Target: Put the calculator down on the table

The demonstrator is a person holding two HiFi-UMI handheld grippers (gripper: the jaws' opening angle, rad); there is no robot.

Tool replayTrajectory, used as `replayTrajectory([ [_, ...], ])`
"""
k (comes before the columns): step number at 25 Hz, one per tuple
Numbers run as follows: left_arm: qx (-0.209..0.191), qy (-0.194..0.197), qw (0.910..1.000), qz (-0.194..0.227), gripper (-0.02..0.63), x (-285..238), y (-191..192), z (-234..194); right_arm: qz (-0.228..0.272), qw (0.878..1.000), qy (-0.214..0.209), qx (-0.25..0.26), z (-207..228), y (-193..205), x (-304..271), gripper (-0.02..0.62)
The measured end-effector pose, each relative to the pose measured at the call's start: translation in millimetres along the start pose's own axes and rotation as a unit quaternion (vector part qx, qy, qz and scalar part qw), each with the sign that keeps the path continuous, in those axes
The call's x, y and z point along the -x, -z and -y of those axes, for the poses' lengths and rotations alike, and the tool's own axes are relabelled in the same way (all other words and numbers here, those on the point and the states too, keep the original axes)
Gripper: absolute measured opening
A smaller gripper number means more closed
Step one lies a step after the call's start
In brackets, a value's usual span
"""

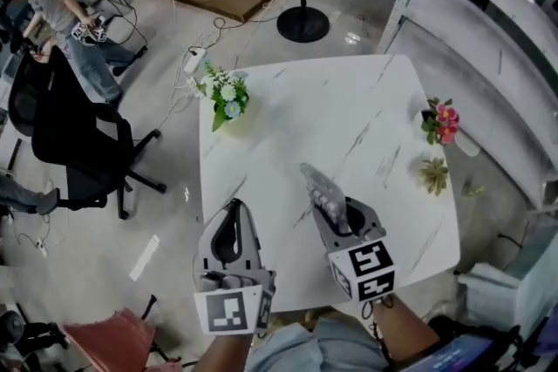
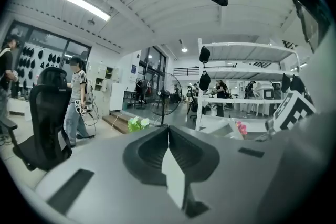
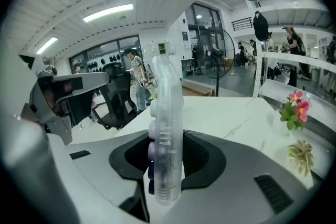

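Note:
My right gripper [image 1: 334, 215] is shut on a translucent calculator [image 1: 321, 190], gripped at its lower end. The calculator stands on edge and juts forward above the white marble table [image 1: 349, 113], buttons facing left. In the right gripper view the calculator [image 3: 167, 128] rises upright between the dark pads, with pale purple keys on its left face. My left gripper [image 1: 233, 218] hovers at the table's near left edge, jaws together and empty; the left gripper view shows the left gripper [image 2: 168, 136] with its pads meeting.
A white-flowered plant [image 1: 227, 96] stands at the table's far left corner. A pink-flowered pot [image 1: 442, 122] and a small succulent [image 1: 433, 174] sit on the right edge. A black office chair [image 1: 78, 144] and a person [image 1: 70, 22] are left, a fan [image 1: 302, 13] behind, shelving [image 1: 488, 39] right.

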State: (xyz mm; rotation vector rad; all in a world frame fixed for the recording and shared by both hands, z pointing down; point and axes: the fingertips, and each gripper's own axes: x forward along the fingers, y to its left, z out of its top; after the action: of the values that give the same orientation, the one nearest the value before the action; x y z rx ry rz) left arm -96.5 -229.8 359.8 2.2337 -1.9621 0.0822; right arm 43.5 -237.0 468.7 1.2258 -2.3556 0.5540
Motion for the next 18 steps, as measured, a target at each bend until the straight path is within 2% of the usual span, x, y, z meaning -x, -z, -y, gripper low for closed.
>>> replayTrajectory([
  [8,0.018,0.008,0.9994,-0.026,0.009,-16,29,-12,-0.067,0.997,-0.009,-0.028,-10,51,-32,0.149],
  [16,0.041,0.016,0.9967,-0.068,0.009,-24,61,-15,-0.102,0.993,-0.008,-0.056,-5,71,-48,0.149],
  [18,0.041,0.016,0.9967,-0.068,0.009,-27,61,-16,-0.107,0.992,-0.009,-0.061,-5,73,-49,0.149],
])
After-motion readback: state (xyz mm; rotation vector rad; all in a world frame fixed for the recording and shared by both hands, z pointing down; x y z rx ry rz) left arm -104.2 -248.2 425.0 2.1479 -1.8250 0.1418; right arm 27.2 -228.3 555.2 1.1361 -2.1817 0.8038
